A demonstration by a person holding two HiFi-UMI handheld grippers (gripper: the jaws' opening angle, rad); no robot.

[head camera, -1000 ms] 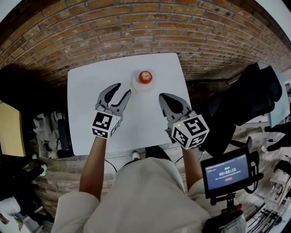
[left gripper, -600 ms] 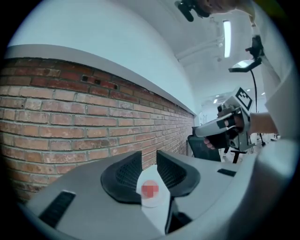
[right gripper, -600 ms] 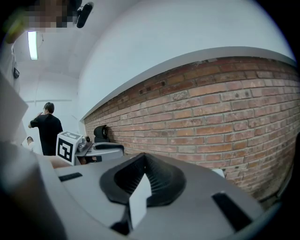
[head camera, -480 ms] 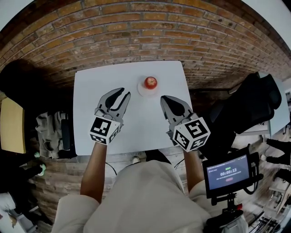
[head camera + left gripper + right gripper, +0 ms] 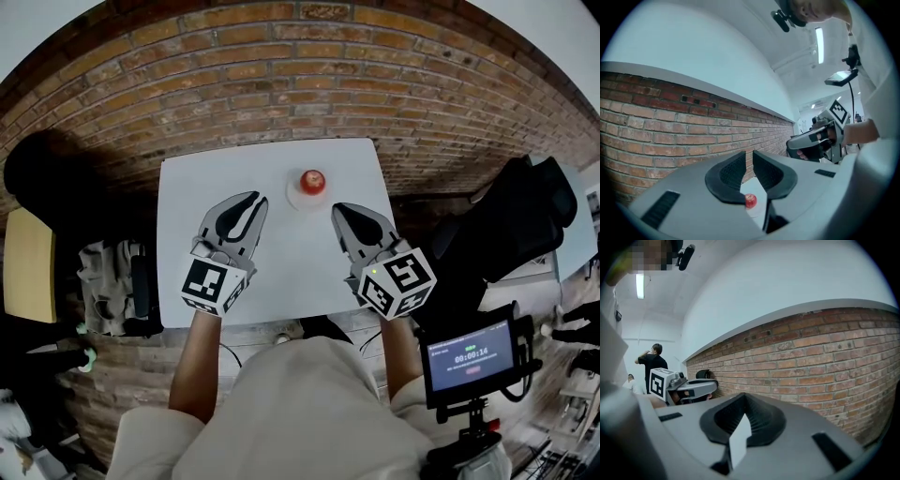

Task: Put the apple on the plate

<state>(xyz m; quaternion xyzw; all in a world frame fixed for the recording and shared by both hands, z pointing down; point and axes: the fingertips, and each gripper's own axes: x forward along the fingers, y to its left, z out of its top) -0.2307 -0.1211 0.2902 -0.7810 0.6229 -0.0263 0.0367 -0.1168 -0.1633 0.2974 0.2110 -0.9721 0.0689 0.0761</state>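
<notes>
— Now, where is the apple point(image 5: 312, 180) found?
— It is seen resting on the small plate point(image 5: 298, 198), at the far side of the white table point(image 5: 187, 197).
— And how are the tools held?
— The left gripper point(image 5: 251, 202) is held above the table. Its jaws have just been closing and are seen nearly together, with nothing between them. The right gripper point(image 5: 339, 210) is clenched and empty. Both are well apart from the apple.
</notes>
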